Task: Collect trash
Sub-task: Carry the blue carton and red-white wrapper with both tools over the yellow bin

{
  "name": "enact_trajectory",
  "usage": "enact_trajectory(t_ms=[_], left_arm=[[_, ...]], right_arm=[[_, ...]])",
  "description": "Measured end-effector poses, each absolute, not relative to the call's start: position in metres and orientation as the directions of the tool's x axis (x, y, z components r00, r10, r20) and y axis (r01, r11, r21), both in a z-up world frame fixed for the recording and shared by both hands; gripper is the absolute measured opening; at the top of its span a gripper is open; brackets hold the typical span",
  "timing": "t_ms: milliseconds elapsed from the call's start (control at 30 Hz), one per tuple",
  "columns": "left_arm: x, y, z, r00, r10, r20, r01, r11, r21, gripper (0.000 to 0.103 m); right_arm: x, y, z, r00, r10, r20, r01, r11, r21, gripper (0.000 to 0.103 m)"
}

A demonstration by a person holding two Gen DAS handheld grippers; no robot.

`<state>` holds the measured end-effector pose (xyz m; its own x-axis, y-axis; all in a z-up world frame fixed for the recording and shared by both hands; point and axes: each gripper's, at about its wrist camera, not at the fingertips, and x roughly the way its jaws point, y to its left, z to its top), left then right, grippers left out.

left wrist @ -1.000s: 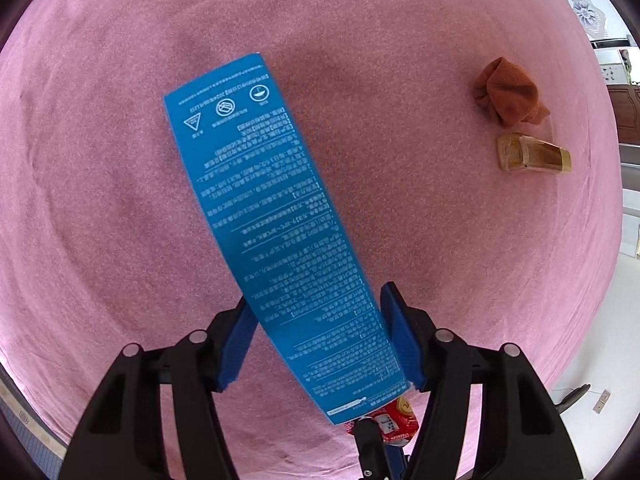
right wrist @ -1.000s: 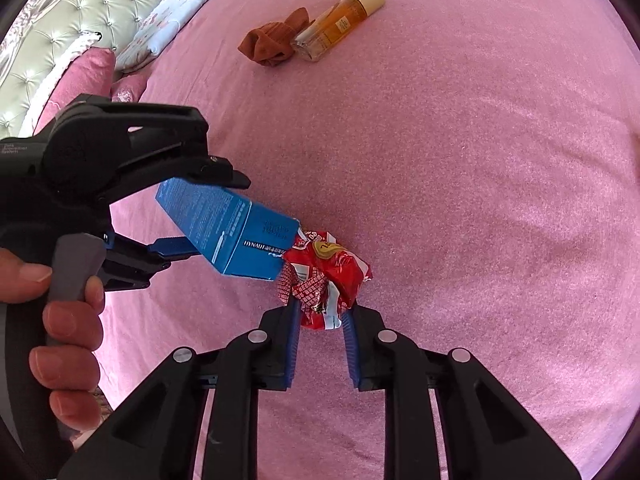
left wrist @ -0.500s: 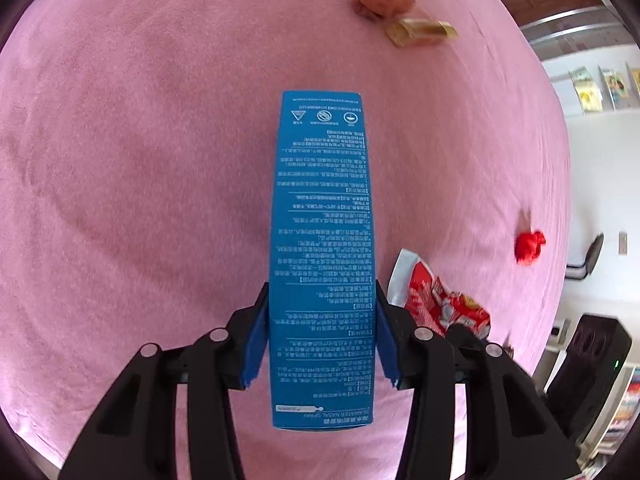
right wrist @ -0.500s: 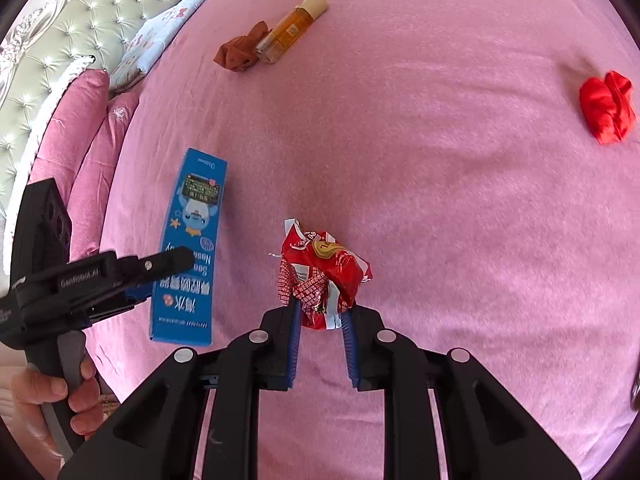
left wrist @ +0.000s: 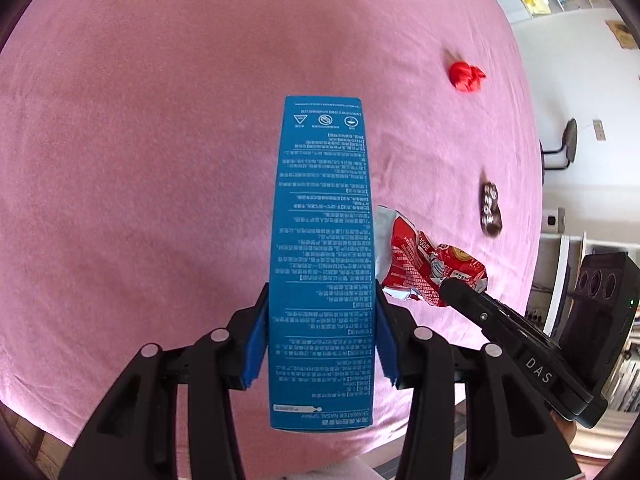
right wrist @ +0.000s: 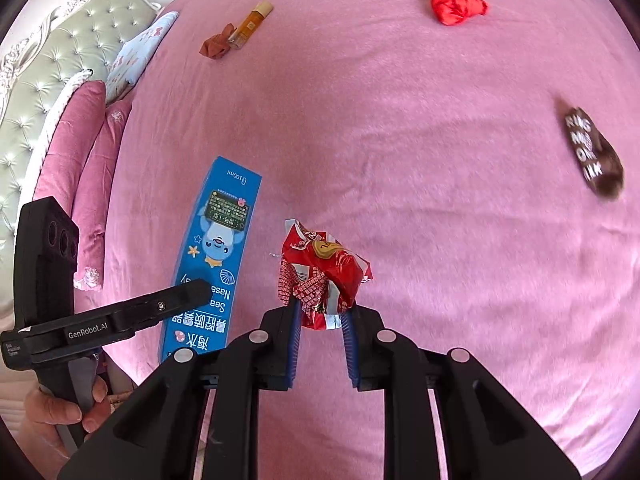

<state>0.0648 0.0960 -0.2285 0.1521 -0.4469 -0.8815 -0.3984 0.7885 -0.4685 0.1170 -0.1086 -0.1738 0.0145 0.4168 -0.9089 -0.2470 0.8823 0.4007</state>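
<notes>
My left gripper (left wrist: 322, 340) is shut on a long blue nasal-spray box (left wrist: 322, 248) and holds it above the pink bed (left wrist: 140, 160). The box also shows in the right wrist view (right wrist: 216, 256), with the left gripper (right wrist: 188, 296) across its lower end. My right gripper (right wrist: 320, 340) is shut on a crumpled red snack wrapper (right wrist: 320, 272), held above the bed just right of the box. The wrapper also shows in the left wrist view (left wrist: 428, 268), with one of the right gripper's fingers (left wrist: 480, 312) at its right edge.
On the bed lie a red crumpled cloth (right wrist: 460, 2), a dark brown wrapper (right wrist: 592, 152), a rust-brown cloth (right wrist: 216, 44) and an amber bottle (right wrist: 252, 24). Pink pillows (right wrist: 80, 152) and a tufted headboard (right wrist: 48, 72) are at the left. Shelves (left wrist: 592, 248) stand beyond the bed's right edge.
Both grippers have swung right over the bed with their loads. The red cloth and the dark wrapper have come into view. The brown cloth and bottle have left the left wrist view.
</notes>
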Motion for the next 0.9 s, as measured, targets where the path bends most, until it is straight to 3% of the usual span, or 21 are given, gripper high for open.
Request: enact_trajectory(t_ms=[433,900], left_arm=[[-0.011,-0.027,-0.201,-0.014,-0.491,-0.871,-0.091,0.868,-0.488,0.046],[-0.061,-0.231,-0.196,-0.231,-0.456,-0.860,0.247,0.827,-0.505,0.046]], right_arm=[[-0.005,-0.258,-0.151,0.144,0.378,-0.914,0.081,0.916,0.392,0.018],[-0.138,-0.434,-0.140,0.258,0.285,-0.923,0.393,0.842,0.370,0.019]])
